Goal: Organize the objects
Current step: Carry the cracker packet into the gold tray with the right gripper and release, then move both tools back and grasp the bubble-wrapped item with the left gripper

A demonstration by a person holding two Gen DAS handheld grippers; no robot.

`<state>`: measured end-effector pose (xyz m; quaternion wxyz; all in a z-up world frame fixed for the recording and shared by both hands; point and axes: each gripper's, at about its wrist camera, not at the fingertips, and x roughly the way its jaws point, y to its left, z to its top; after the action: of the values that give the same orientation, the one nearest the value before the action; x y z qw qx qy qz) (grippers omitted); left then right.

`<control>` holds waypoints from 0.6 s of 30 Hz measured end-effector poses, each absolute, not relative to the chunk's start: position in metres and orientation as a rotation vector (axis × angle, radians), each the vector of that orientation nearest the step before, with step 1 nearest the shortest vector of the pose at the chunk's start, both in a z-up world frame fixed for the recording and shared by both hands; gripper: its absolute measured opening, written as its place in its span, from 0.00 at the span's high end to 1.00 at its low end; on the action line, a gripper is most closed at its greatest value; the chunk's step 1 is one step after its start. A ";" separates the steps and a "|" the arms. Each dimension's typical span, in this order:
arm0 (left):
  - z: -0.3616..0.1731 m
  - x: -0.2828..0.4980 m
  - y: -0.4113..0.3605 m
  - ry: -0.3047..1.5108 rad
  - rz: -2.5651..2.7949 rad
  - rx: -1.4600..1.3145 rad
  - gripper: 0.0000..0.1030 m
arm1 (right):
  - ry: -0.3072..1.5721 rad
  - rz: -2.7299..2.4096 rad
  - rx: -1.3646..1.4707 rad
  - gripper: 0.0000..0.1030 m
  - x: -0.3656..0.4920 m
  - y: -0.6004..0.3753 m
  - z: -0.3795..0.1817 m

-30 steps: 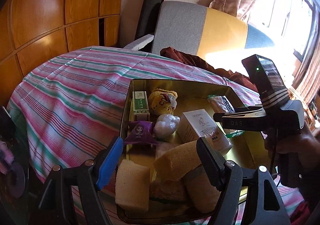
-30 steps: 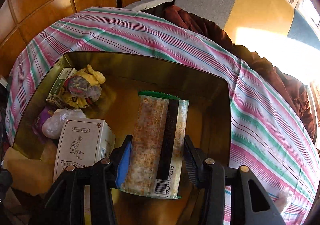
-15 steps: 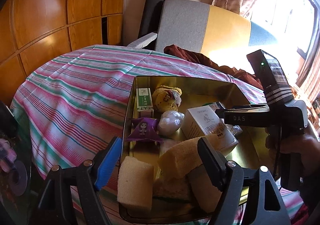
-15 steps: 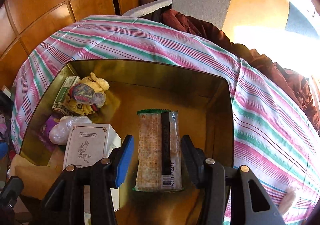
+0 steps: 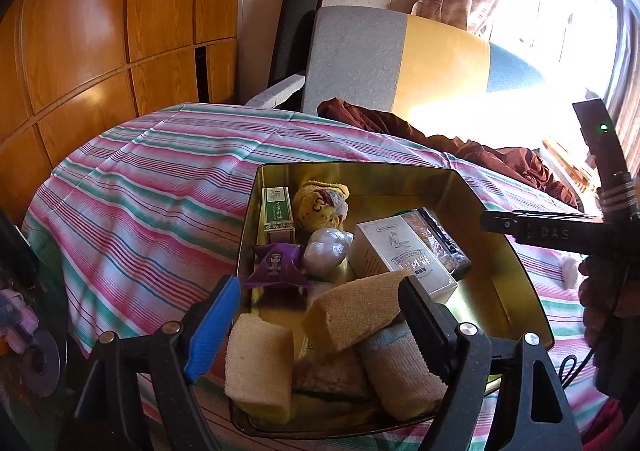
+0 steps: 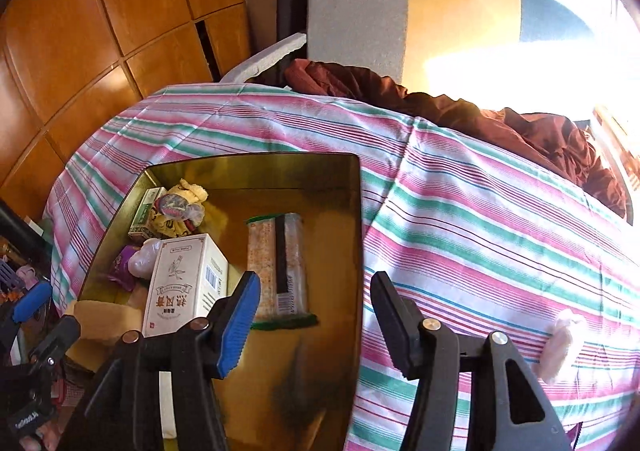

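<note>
Gold metal tin on the striped bedcover is the collection bin. It already holds a snack packet, a white carton, a green box, a purple sachet, a white wrapped lump, a yellow cloth bundle and sponges.

Right gripper: jaws apart and opening, nothing between the pads. The snack packet lies flat on the tin floor just ahead of the blue pad, clear of both pads. The tin's right wall runs between the fingers, so this claw straddles the rim.

Left gripper: jaws wide and opening, not clamped. The tilted sponge sits between its fingers, seemingly untouched, with a second sponge block by the blue pad.

My read: the packet drop is done and the step in hand is clearing out to fetch the next stray. The only loose item I can see is a small pale wad on the cover, to the right of the right claw's black finger and outside the tin.

To do it well:
- Lift the right claw before swinging right, so the fingers don't catch the rim and shift the tin.
- Get the jaws fully apart first; the wad looks soft and flat.
- Come down from above and pinch the wad only, since the cloth could bunch into the pads.
- Hold the left claw off the sponges so the stack doesn't topple.
</note>
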<state>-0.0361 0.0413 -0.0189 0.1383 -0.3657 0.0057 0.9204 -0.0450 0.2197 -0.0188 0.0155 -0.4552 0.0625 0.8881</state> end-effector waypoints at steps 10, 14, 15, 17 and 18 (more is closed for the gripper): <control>-0.008 -0.029 0.066 0.076 2.605 -1.011 0.21 | 0.224 2.552 -1.350 0.43 0.022 0.320 -0.014; -0.006 -0.027 0.081 0.108 2.576 -0.997 0.21 | 0.265 2.439 -1.303 0.43 0.052 0.369 -0.016; -0.005 -0.027 0.085 0.117 2.569 -0.991 0.21 | 0.277 2.405 -1.287 0.43 0.059 0.382 -0.017; -0.003 -0.027 0.093 0.134 2.549 -0.986 0.21 | 0.337 2.337 -1.242 0.43 0.075 0.408 -0.021; -0.003 -0.026 0.098 0.140 2.538 -0.982 0.21 | 0.384 2.300 -1.217 0.43 0.082 0.420 -0.025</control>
<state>-0.0260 0.0978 -0.0028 0.2067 -0.3526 0.0504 0.9113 0.0824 0.4204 -0.0249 0.2527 -0.4476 0.1414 0.8461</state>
